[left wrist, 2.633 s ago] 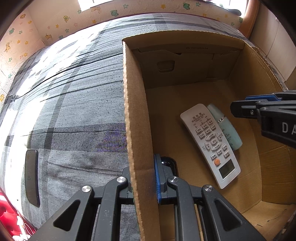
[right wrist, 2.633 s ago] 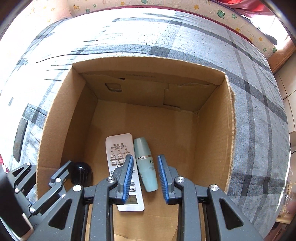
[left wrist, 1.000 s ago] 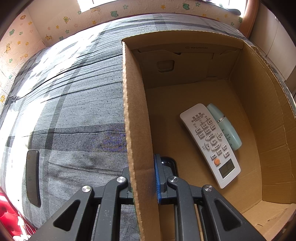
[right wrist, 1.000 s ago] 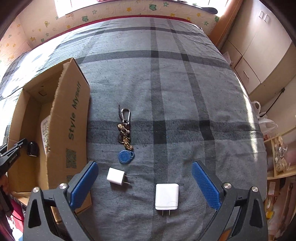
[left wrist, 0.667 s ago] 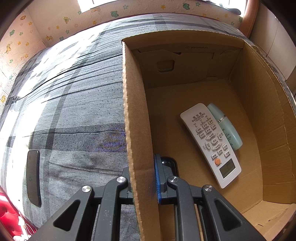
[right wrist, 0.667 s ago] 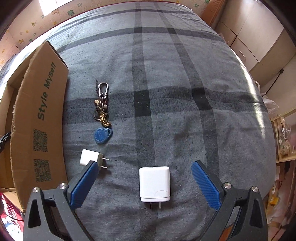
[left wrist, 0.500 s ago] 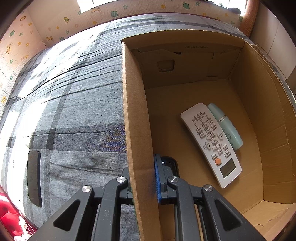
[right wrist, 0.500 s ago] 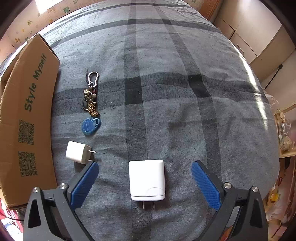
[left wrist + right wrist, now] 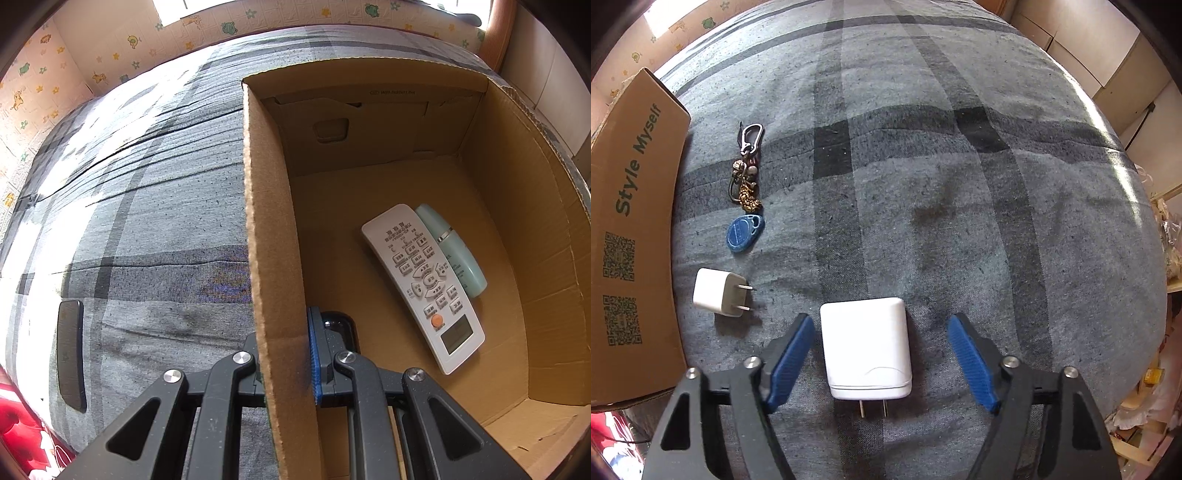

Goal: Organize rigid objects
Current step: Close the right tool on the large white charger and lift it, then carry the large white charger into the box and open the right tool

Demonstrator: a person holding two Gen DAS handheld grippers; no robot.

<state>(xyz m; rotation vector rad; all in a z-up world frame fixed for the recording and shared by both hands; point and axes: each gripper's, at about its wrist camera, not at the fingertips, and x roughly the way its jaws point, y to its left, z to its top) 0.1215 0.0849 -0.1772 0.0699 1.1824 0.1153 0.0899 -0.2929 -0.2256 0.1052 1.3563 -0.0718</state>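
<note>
My left gripper is shut on the left wall of the open cardboard box, its blue pad on the inside face. Inside the box lie a white remote, a pale green bottle against it, and a small black item by the pad. In the right wrist view my right gripper points down over a large white charger on the bed. Its jaws are closing with the charger between them. The left pad is almost at the charger's side and the right pad stands clear of it.
A small white plug adapter, a blue key fob and a keychain with a carabiner lie left of the charger, beside the box's printed outer wall. A dark flat device lies on the grey plaid bedcover left of the box.
My right gripper left the box, crossed to the bedcover and sank over the large charger, and its jaws have narrowed around it. The left gripper kept its hold on the box wall.
</note>
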